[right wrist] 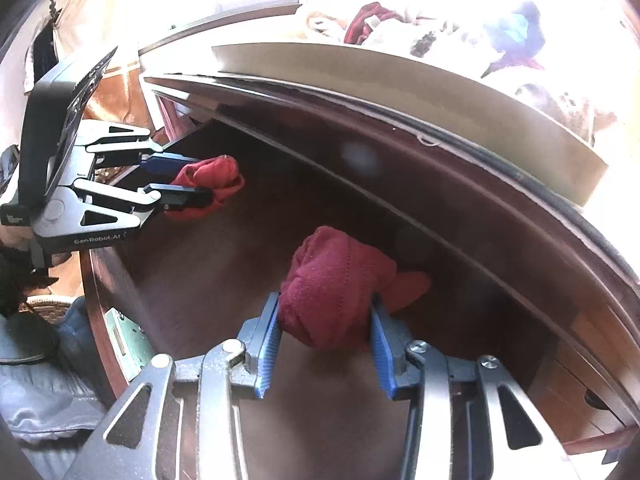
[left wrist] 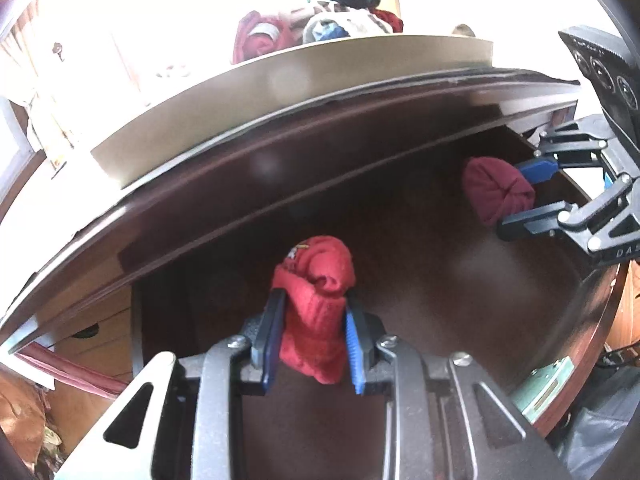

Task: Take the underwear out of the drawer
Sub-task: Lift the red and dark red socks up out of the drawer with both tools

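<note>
1. The left tongs [left wrist: 314,344] pinch a bright red rolled piece of underwear [left wrist: 314,312] between their blue pads [left wrist: 354,354]; the bundle stands up past the fingertips, with a small printed patch near its top.
2. The right tongs [right wrist: 324,344] pinch a darker, maroon rolled piece of underwear [right wrist: 332,292], the cloth bulging out above and to the side of the blue pads (a lighter reddish fold pokes out on the right of the bundle).
3. Each pair of tongs shows in the other's camera: from the left wrist the right tongs [left wrist: 536,196] sit far right with the maroon bundle [left wrist: 496,192] between their fingers; from the right wrist the left tongs [right wrist: 188,180] sit at the left with the red bundle [right wrist: 210,184] gripped.
4. Both bundles hang above the dark brown floor of the open drawer [left wrist: 420,280], neither touching it as far as can be seen.
5. Beyond the tongs runs the dark wooden front edge of the dresser [left wrist: 280,148], and on top of it lies a pale flat board [left wrist: 280,84].
6. Farther back, on the top surface, is a heap of clothes [left wrist: 348,12] in red, white, green and blue, washed out by bright light.
7. Below left of the left tongs, lighter wooden drawers [left wrist: 96,328] with dark knobs are visible.
</note>
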Motion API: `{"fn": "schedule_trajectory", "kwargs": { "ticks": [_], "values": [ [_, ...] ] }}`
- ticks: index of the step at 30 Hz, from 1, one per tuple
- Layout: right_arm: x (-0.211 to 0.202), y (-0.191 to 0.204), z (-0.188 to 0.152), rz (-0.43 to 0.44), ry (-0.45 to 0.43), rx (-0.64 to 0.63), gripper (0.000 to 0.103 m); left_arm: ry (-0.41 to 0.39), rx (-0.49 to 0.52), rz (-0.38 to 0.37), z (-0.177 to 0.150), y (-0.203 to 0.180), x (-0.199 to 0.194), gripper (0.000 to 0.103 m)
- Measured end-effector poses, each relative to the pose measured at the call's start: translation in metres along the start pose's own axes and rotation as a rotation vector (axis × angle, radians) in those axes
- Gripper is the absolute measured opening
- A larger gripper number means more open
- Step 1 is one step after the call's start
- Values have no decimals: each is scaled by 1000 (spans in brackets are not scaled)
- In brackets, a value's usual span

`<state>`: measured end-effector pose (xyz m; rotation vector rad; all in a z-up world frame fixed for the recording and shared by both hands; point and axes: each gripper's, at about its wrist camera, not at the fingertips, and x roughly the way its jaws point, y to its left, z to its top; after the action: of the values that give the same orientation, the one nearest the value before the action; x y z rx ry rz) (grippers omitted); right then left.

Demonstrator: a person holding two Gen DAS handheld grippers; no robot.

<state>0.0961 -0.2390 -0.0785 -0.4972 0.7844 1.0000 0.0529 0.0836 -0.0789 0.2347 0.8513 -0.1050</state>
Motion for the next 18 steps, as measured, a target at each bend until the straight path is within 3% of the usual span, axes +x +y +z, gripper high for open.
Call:
{"fn": "schedule_trajectory", "kwargs": {
  "ticks": [12,18],
  "values": [
    [-13,-3,1,-36,-63,11,43,-47,-55,15,-20,0,-18,26],
    [-20,0,2,-65,-120,8,43,-79,-95,18,-15,7,-38,26]
  ]
}}
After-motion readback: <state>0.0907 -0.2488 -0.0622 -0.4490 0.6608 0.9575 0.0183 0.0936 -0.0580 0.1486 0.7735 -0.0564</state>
